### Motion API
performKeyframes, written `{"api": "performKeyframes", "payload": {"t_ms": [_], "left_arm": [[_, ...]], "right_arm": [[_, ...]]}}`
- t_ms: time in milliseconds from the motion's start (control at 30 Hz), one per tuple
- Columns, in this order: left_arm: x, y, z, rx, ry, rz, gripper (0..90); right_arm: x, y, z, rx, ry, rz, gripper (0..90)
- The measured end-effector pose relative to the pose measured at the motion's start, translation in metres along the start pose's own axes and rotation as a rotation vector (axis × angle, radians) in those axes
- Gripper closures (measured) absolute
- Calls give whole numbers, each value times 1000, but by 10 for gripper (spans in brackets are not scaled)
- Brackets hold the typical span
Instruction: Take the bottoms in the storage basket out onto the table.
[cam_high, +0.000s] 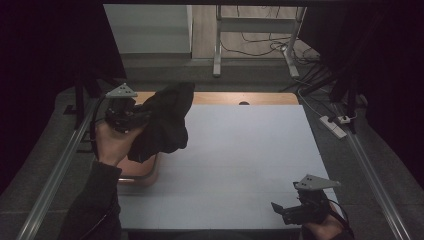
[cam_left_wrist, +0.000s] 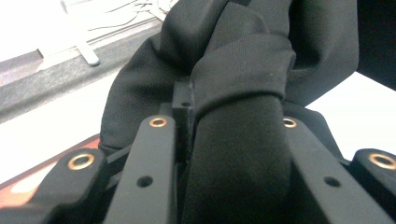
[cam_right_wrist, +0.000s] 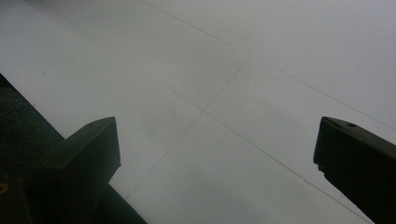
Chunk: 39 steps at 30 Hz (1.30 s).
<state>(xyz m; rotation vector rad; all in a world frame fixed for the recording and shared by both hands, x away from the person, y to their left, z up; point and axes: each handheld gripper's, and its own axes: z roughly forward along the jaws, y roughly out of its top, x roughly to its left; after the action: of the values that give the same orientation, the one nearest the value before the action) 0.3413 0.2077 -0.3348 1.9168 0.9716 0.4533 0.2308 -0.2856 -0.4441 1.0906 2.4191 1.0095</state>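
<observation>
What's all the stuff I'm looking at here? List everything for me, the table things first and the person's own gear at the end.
Black cloth: one, black, bunched and lifted off the table at its left side, clamped in the left gripper.
Tray: one, reddish-brown, at the table's left edge, below the cloth.
Table: one, white top with a wooden strip at the far edge.
Power strip: one, white, on the floor at right.
Metal frame: one, pale, on the floor beyond the table.
Left gripper: one, black, shut on the cloth.
Right gripper: one, black, jaws wide apart, low over the table's near right.

Black cloth (cam_high: 164, 122) hides orange tray (cam_high: 145, 172) mostly; cloth covers left gripper (cam_left_wrist: 224, 116) jaws' tips.
</observation>
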Motion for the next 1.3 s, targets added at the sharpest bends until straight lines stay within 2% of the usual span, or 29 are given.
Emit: {"api": "performKeyframes", "payload": {"t_ms": [300, 500, 833, 1300], "left_arm": [[-20, 6, 12, -16, -54, 18, 726], [-31, 9, 19, -7, -74, 50, 724], [-46, 11, 34, -17, -116, 76, 724], [-71, 8, 63, -3, -178, 123, 722]], "right_arm": [[0, 0, 0, 1, 0, 1, 4], [0, 0, 0, 2, -1, 1, 4], [0, 0, 0, 3, -2, 0, 4], [0, 0, 0, 2, -4, 0, 4]]}}
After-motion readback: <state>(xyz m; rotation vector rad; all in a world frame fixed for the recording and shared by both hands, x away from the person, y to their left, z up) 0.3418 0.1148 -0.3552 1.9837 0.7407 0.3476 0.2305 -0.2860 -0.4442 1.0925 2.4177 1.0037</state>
